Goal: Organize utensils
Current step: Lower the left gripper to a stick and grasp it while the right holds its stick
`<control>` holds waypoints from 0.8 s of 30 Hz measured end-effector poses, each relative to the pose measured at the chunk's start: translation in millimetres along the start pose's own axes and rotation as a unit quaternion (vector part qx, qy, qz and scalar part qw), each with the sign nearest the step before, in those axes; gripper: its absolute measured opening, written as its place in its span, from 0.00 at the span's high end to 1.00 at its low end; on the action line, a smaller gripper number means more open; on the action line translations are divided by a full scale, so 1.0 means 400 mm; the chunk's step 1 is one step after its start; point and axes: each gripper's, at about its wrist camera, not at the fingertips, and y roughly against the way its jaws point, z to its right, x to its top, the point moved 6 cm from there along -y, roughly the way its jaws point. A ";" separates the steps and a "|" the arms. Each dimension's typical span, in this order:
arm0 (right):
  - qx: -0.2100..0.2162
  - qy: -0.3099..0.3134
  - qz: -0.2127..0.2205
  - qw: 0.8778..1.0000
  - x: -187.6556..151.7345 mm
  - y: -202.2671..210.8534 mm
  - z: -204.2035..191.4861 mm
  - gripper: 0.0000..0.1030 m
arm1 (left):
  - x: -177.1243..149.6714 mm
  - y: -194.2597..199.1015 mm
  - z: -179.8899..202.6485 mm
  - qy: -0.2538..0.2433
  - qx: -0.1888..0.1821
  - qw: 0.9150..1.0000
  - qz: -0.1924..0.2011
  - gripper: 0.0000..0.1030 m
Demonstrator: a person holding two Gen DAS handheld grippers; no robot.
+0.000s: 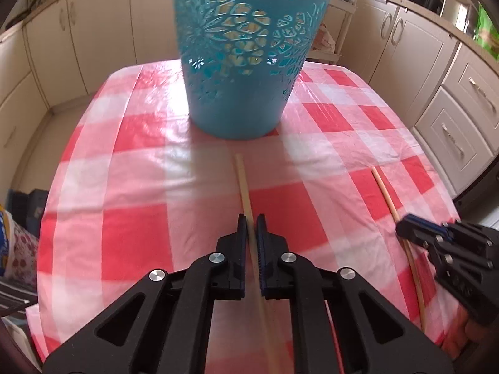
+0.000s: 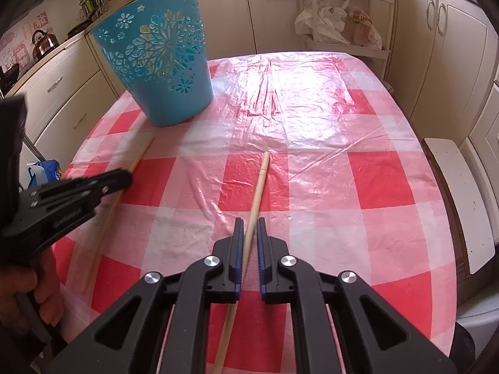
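Left gripper [image 1: 251, 218]: jaws narrowed to a slit around a chopstick [image 1: 244, 184], pads look to be on or just off the wood; can't confirm firm contact from the left wrist view. Stick runs between the fingers toward 12 o'clock, its far tip stopping just short of the blue perforated basket [image 1: 240, 62], which stands upright on the table [image 1: 131, 162] straight ahead. Right gripper [image 2: 250, 221]: slightly wider gap, straddling a second chopstick [image 2: 259, 184] that angles off toward 1 o'clock; stick sits against the left pad, right pad looks clear, so not clamped yet by my read. From the right wrist view the basket [image 2: 162, 62] is at 11 o'clock, well apart, and the left gripper [image 2: 124, 177] shows at 9 o'clock over its stick. Both sticks appear to lie flat on the checked plastic cover. Step in hand: simultaneous pick of the pair, grasp phase. Next: finish closing both, lift, tip the sticks upright, carry over the basket rim and drop in. Right side has the longer travel. Risk: thin round sticks rolling or pivoting in the pads on lift.
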 end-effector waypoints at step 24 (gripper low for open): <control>0.000 0.080 -0.009 0.997 -0.014 -0.004 -0.071 0.94 | 0.008 0.012 -0.008 -0.054 0.020 0.998 0.003 0.95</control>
